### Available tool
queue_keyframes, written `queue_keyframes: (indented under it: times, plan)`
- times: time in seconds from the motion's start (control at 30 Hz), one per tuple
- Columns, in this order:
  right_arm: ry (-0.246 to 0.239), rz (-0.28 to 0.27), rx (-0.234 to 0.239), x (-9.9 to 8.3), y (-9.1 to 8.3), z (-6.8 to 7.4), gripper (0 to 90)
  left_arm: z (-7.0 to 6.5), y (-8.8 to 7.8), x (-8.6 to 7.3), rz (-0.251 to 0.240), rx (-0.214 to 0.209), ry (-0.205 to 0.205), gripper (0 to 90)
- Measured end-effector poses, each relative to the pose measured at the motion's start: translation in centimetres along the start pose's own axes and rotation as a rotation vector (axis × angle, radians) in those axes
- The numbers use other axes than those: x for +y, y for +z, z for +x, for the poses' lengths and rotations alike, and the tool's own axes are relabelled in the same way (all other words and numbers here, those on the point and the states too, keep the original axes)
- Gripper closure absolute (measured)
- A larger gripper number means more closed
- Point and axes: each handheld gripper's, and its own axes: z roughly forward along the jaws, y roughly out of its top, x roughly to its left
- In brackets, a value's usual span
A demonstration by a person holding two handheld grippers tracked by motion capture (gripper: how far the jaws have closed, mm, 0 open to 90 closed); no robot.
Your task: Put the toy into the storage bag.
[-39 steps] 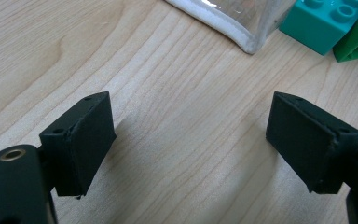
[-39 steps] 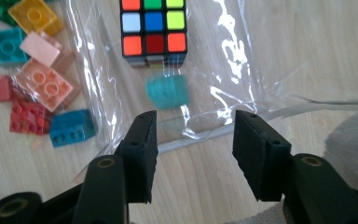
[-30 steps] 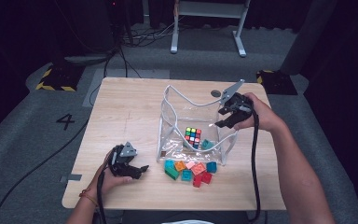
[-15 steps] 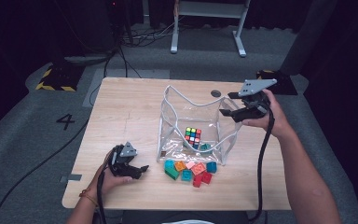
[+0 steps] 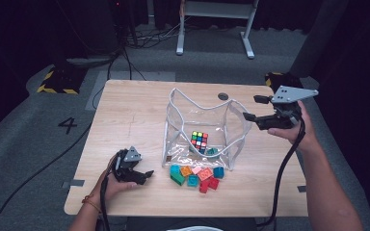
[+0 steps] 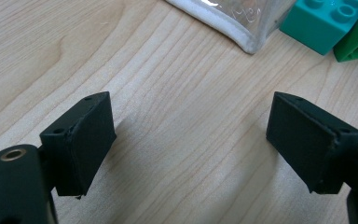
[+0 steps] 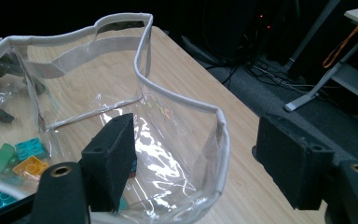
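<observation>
A clear plastic bag [image 5: 221, 120] with a white rim stands open mid-table, a Rubik's cube [image 5: 199, 140] inside it. Several coloured bricks [image 5: 197, 175] lie in front of it. My left gripper [image 5: 144, 175] rests low at the table's front left, open, with bare wood between its pads [image 6: 81, 140]; a teal brick [image 6: 324, 21] and the bag's corner [image 6: 242, 32] lie ahead. My right gripper [image 5: 253, 108] hovers off the bag's right side. Its jaws have just been opening and press on nothing. The bag's rim [image 7: 219, 140] shows in the gap beyond them.
The wooden table [image 5: 135, 110] has bare room left of the bag and along its right edge. A small round grommet [image 5: 223, 96] sits behind the bag. Cables trail from both grippers over the front edge. Grey floor and a desk's legs [image 5: 248, 43] lie beyond.
My right gripper has moved right and up, away from the bag's upper right rim, and its jaws stand wider. The left gripper has kept still.
</observation>
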Motion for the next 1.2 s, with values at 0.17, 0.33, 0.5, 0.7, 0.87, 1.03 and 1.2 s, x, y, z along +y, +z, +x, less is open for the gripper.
queue_keyframes:
  times: [0.17, 0.33, 0.5, 0.7, 0.87, 1.03, 1.2]
  plan:
    - [0.015, -0.020, -0.007, -1.5, -1.3, 0.0, 28.6, 0.0, 0.0, 0.0, 0.000, 0.000, 0.000, 15.4]
    - [0.048, -0.038, -0.018, -3.0, -2.3, 0.4, 28.6, 0.0, 0.0, 0.0, -0.001, 0.001, 0.001, 15.4]
    - [0.054, -0.040, -0.025, -4.9, -2.9, 1.0, 28.6, 0.0, 0.0, 0.0, -0.001, 0.001, 0.000, 15.4]
    - [0.069, -0.050, -0.012, -7.6, -3.4, 1.8, 31.2, 0.0, 0.0, 0.0, -0.001, 0.001, 0.001, 15.4]
    - [0.062, -0.010, 0.010, -10.3, -2.7, 2.9, 31.8, -0.1, 0.0, 0.0, -0.003, 0.002, -0.003, 15.7]
    - [0.084, 0.025, 0.037, -13.0, -1.5, 4.1, 32.3, -0.1, 0.0, 0.0, -0.004, 0.015, -0.001, 15.8]
    - [0.109, 0.061, 0.074, -15.2, -0.4, 5.3, 33.8, -0.1, -0.1, -0.1, 0.000, 0.016, 0.003, 15.8]
